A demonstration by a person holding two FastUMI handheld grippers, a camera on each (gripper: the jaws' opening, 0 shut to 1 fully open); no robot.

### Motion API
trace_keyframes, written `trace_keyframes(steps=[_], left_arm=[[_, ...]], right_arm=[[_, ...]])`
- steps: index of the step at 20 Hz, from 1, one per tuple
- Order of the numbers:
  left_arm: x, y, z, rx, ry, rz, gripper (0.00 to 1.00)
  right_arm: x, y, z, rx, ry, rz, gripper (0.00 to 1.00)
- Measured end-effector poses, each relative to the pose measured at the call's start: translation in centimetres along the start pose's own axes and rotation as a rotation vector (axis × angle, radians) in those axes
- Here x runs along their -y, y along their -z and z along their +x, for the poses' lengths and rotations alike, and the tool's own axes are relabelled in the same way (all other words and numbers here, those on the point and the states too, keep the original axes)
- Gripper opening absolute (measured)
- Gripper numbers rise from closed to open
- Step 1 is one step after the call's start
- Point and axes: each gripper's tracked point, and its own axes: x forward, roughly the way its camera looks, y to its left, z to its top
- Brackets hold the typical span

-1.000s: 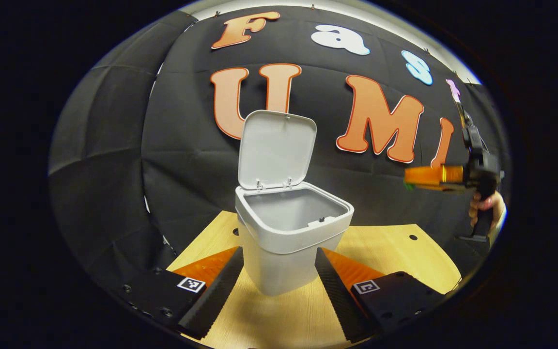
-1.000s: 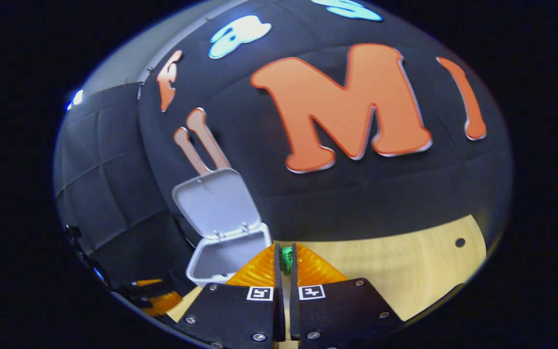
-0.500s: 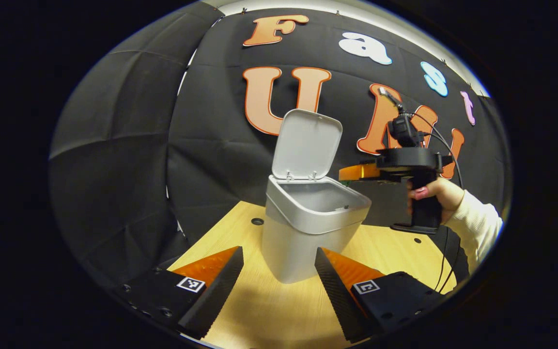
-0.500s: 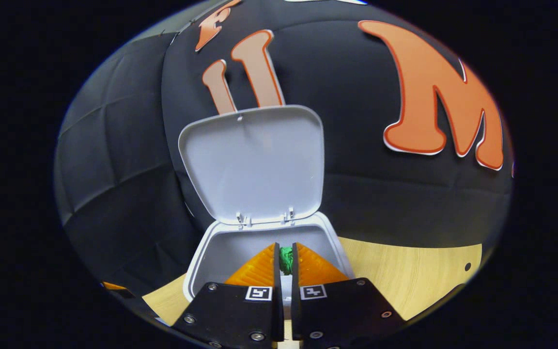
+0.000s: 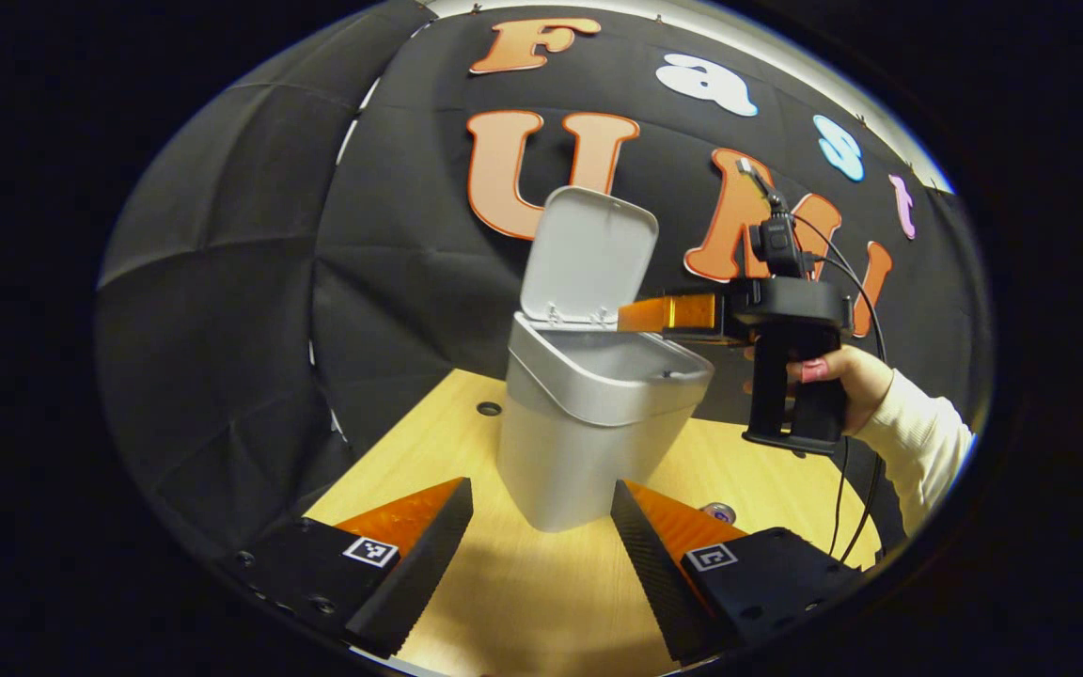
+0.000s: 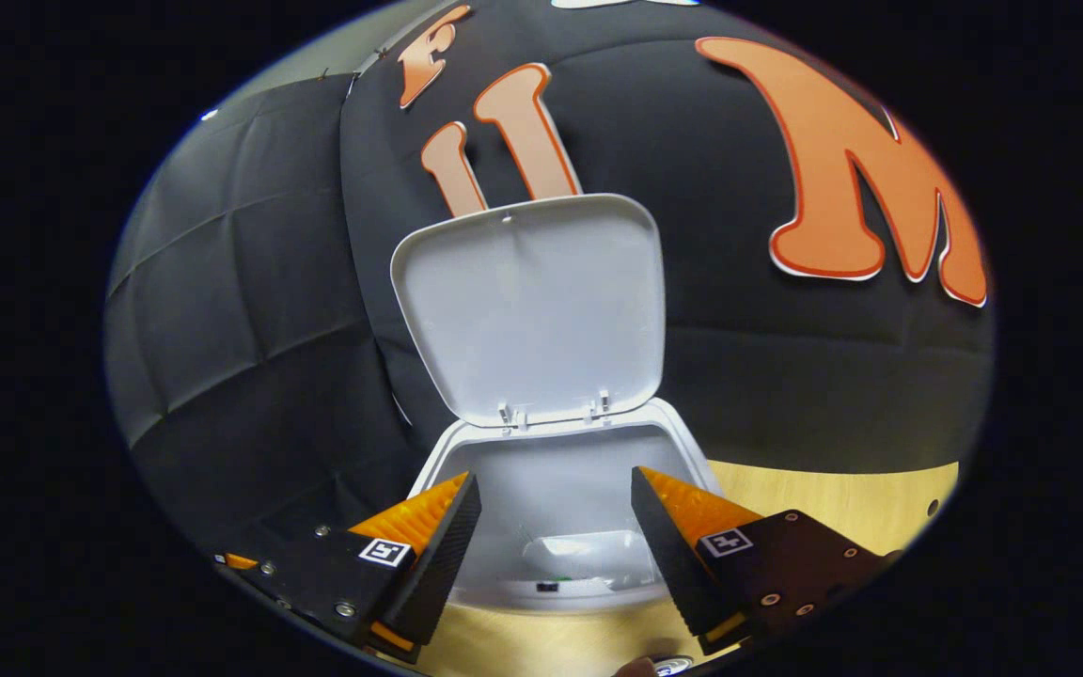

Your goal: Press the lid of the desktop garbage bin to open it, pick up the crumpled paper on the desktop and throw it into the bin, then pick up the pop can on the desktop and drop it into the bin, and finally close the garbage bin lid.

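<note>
Currently both grippers, right gripper (image 6: 556,536) and left gripper (image 5: 541,555), gape empty; remaining pop can (image 5: 718,512): light, thin-walled, slippery — grasp mid-body.

- Light wooden table (image 5: 541,602), with small dark round holes in its top
- Black quilted booth wall (image 5: 222,310) behind the table

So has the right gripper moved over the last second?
Yes. In the left gripper view the right gripper has come from far right of the bin to above its open mouth, and its fingers have opened.
</note>
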Motion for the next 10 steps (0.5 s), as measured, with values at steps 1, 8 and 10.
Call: trace_keyframes(steps=[1,8,10], left_arm=[[1.1,0.6,0.6,-0.013,0.02,0.003,0.95],[10.3,6.8,5.3,-0.136,0.215,0.081,0.95],[12.7,10.1,6.7,-0.22,0.262,0.142,0.96]], right_arm=[[1.4,-0.4,-1.3,0.021,0.024,-0.008,0.95],[13.4,1.1,-13.1,0.083,0.234,0.071,0.95],[17.0,2.6,-16.4,0.08,0.317,0.086,0.95]])
